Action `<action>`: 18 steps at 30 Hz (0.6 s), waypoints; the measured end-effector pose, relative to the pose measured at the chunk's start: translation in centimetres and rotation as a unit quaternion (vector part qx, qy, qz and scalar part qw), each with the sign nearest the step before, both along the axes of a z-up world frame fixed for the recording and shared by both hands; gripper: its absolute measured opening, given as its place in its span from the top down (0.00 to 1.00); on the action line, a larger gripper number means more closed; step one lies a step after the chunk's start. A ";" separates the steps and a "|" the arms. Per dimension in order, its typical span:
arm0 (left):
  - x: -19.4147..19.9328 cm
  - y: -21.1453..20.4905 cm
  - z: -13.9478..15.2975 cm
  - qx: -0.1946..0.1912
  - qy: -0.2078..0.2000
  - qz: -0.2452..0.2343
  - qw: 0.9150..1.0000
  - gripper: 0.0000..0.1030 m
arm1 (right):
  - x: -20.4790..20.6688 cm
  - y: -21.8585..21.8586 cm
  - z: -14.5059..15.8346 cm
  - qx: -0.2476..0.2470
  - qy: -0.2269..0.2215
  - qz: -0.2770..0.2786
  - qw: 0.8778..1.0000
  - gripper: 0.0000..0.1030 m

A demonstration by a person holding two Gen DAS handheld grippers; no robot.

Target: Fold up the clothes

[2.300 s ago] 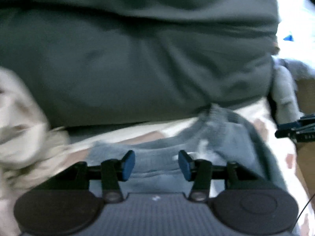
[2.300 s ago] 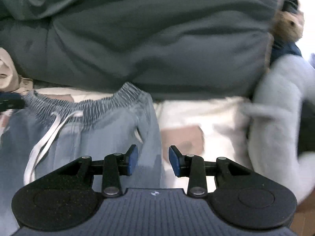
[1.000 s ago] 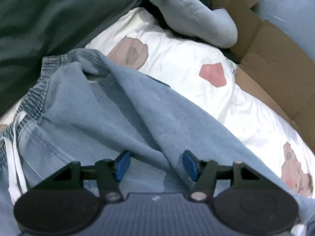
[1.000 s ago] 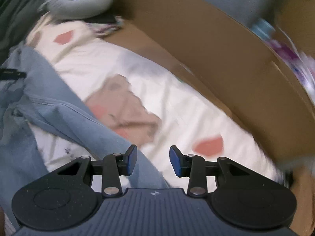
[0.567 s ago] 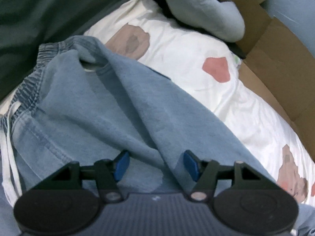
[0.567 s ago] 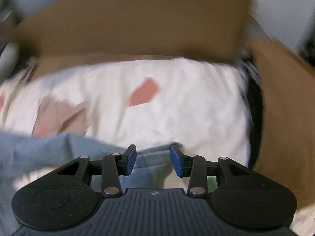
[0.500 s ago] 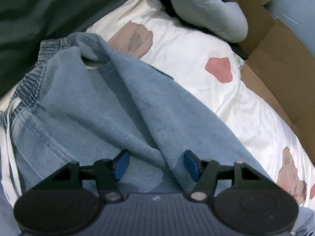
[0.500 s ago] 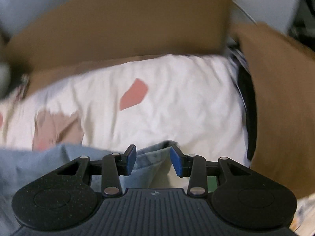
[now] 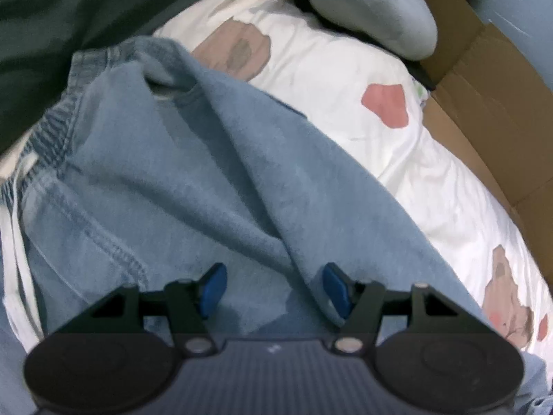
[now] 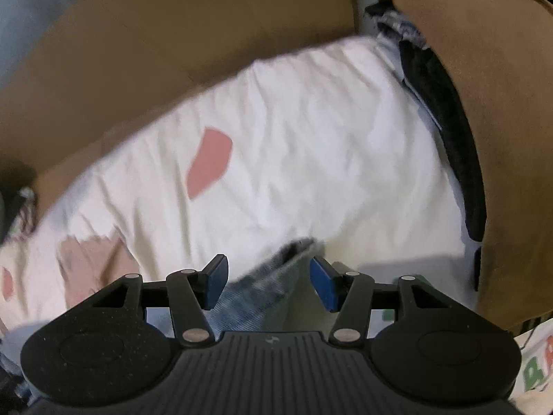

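Left wrist view: light-blue denim trousers point(image 9: 193, 180) lie spread on a white bed sheet point(image 9: 338, 79) printed with pink and brown patches. The elastic waistband point(image 9: 58, 128) sits at upper left, with a white drawstring point(image 9: 13, 228) running down the left edge. One fabric layer is folded over diagonally, its ridge running from near the waistband down toward the lower right.

Left hand-held gripper point(image 9: 274, 285): fingers apart, blue pads point(image 9: 212, 283) on either side of the denim ridge. Whether the pads touch the cloth cannot be told; nothing is clamped.

A dark green cloth point(image 9: 62, 10) lies beyond the waistband. A grey padded item point(image 9: 390, 17) lies at the top, and brown cardboard point(image 9: 490, 79) borders the sheet on the right.

Right wrist view: right hand-held gripper point(image 10: 269, 282) also has its fingers apart. The hem end of a trouser leg point(image 10: 273, 276) lies between the pads, not pinched, resting on the same sheet point(image 10: 311, 138). Cardboard point(image 10: 166, 34) walls stand behind and to the right, with a dark garment point(image 10: 446, 131) wedged along the right wall. The picture is somewhat blurred.
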State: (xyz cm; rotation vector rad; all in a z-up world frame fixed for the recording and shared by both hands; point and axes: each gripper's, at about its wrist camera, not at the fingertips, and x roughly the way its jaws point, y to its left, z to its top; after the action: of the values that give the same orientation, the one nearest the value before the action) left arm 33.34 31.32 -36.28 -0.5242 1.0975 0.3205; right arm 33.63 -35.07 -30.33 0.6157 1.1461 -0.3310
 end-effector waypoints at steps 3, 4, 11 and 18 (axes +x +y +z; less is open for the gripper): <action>-0.1 0.3 -0.1 -0.027 -0.015 0.004 1.000 0.37 | -0.4 -0.6 -1.2 0.013 0.021 -0.003 1.000 0.48; 0.0 0.4 -0.2 -0.031 -0.020 0.005 0.999 0.37 | -0.6 -0.8 -1.5 0.023 0.023 0.000 0.999 0.63; 0.7 1.7 -0.6 -0.073 -0.044 0.041 0.995 0.37 | -1.8 -1.7 -0.8 0.061 -0.005 0.035 0.998 0.92; 1.1 2.3 -0.4 -0.100 -0.055 0.057 0.992 0.43 | -1.9 -2.5 2.9 0.017 -0.061 0.064 0.996 0.94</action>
State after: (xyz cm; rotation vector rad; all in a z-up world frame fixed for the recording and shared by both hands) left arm 34.48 33.59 -36.73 -0.7767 0.9999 0.2787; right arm 31.70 -37.52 -27.40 0.5804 1.0695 -0.1618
